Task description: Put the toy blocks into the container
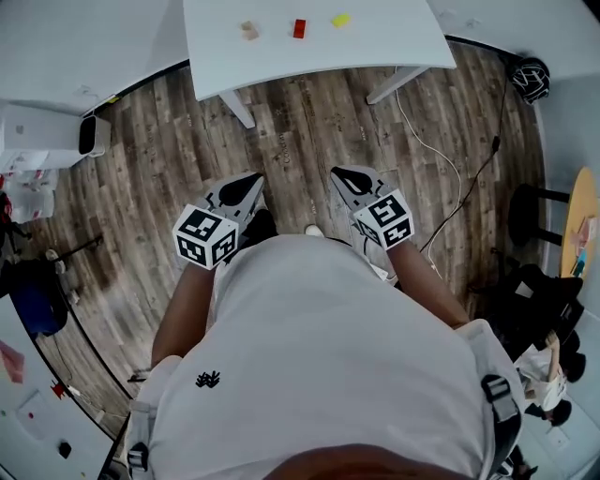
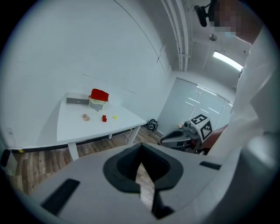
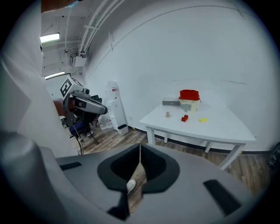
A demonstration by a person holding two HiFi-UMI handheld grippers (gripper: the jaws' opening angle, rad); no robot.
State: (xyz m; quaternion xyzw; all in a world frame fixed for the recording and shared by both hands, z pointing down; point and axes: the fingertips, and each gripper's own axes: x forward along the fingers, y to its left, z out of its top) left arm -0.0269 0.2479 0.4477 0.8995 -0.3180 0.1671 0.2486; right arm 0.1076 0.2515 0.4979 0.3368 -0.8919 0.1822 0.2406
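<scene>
Abreast, left tool, right tool closed, angled downward.

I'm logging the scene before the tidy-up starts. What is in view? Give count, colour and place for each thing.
table: one, white, ahead of the person
tan block: one, tan, on the table, leftmost of the row
red block: one, red, on the table, middle of the row
yellow block: one, yellow, on the table, rightmost of the row
container: one, red top on a pale base, at the table's back near the wall
flat box: one, grey, beside the container
floor: one, grey-brown wood, under everything
stool: one, black, far right
left gripper: one, grey, jaws together, empty
right gripper: one, grey, jaws together, empty
</scene>
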